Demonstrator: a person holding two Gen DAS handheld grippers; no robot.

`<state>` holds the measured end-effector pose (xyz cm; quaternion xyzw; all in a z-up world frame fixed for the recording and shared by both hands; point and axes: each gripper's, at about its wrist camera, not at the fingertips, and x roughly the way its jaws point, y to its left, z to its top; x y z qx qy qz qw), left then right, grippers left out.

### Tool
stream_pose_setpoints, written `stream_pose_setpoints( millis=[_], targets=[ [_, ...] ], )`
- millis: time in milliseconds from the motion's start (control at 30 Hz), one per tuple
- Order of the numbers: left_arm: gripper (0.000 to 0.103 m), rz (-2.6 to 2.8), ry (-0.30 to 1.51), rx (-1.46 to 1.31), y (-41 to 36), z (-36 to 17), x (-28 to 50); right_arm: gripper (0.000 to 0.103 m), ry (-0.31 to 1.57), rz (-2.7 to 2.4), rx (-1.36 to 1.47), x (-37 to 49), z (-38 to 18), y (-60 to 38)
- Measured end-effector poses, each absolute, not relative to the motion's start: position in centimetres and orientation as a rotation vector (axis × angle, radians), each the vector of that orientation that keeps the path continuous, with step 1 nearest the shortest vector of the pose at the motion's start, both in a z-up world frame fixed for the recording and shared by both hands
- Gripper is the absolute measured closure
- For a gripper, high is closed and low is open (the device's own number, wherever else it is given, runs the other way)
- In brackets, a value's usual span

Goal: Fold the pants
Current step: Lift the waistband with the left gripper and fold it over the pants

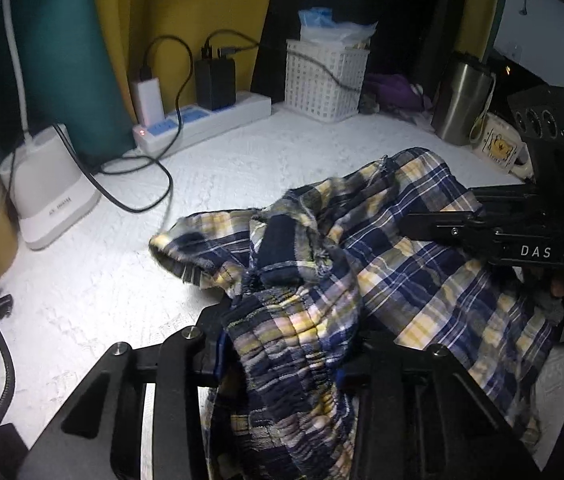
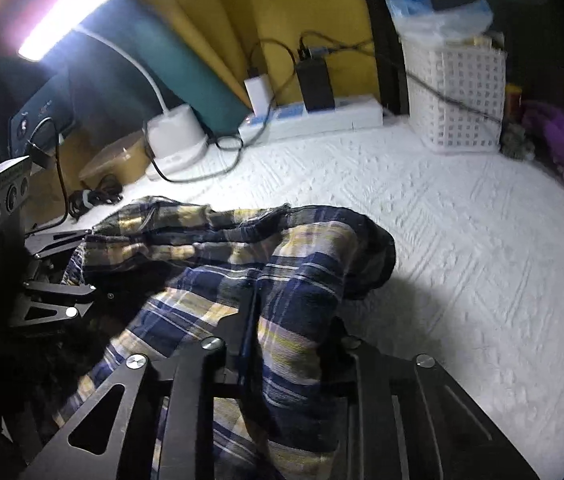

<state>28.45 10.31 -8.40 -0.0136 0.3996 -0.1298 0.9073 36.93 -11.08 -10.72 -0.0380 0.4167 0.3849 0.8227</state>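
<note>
One pair of plaid pants (image 1: 421,256) lies bunched on the white bedspread (image 1: 242,168) — two grippers, left gripper (image 1: 289,344) and right gripper (image 2: 289,344), each clenched on its cloth; one basket (image 1: 323,80) behind.

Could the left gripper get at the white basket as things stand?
Probably not yet: the left gripper is shut on the plaid pants. Otherwise the white cover toward the basket looks unobstructed.

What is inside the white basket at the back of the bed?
A clear plastic bag with something blue sticks out of the basket top. What lies lower down is hidden by the lattice walls.
</note>
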Motion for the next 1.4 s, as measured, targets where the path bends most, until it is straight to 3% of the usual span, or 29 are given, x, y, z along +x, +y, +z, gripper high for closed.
stream_pose_setpoints(
  millis=[1400],
  targets=[
    [0.068,-0.19,0.334,0.012,11.2,8.0,9.7,0.085,0.35,0.861,-0.112,18.3,6.8,-13.8]
  ],
)
